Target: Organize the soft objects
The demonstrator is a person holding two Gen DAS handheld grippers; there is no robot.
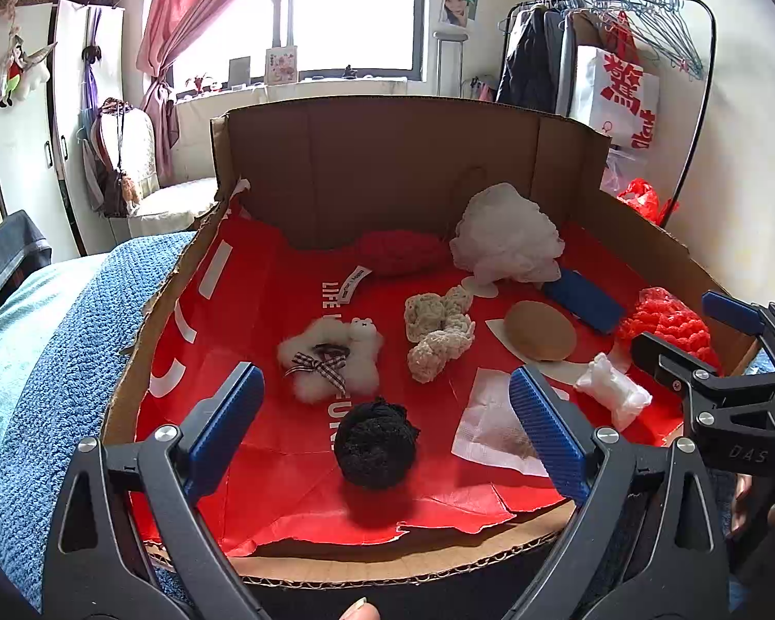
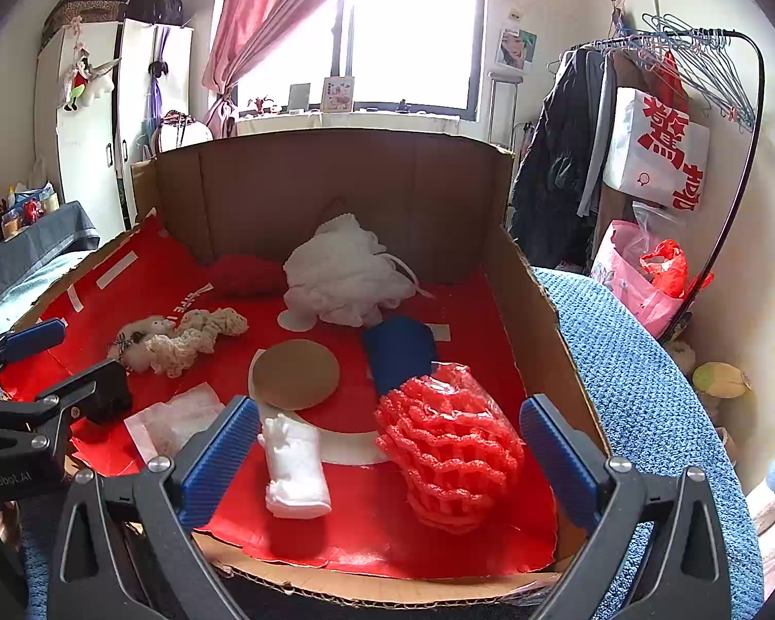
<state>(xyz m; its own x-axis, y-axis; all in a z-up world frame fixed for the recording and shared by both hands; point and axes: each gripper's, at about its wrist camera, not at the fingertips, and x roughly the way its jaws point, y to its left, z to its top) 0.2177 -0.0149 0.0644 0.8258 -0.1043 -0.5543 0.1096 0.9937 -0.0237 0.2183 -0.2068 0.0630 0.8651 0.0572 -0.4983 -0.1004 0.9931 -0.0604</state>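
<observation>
Left wrist view: left gripper (image 1: 387,426) jaws spread wide, empty, right over the black yarn ball (image 1: 376,443) near the cardboard box (image 1: 418,155) front edge. Right wrist view: right gripper (image 2: 390,457) also wide apart, holding nothing, red foam netting (image 2: 449,444) and white roll (image 2: 294,467) between its fingers

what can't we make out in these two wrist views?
- Black yarn ball: absent from right wrist view, hidden behind the left gripper.
- White printed text on the red liner: partly covered by the fluffy white toy.
- Blue pad: near end covered by the red foam net.
</observation>
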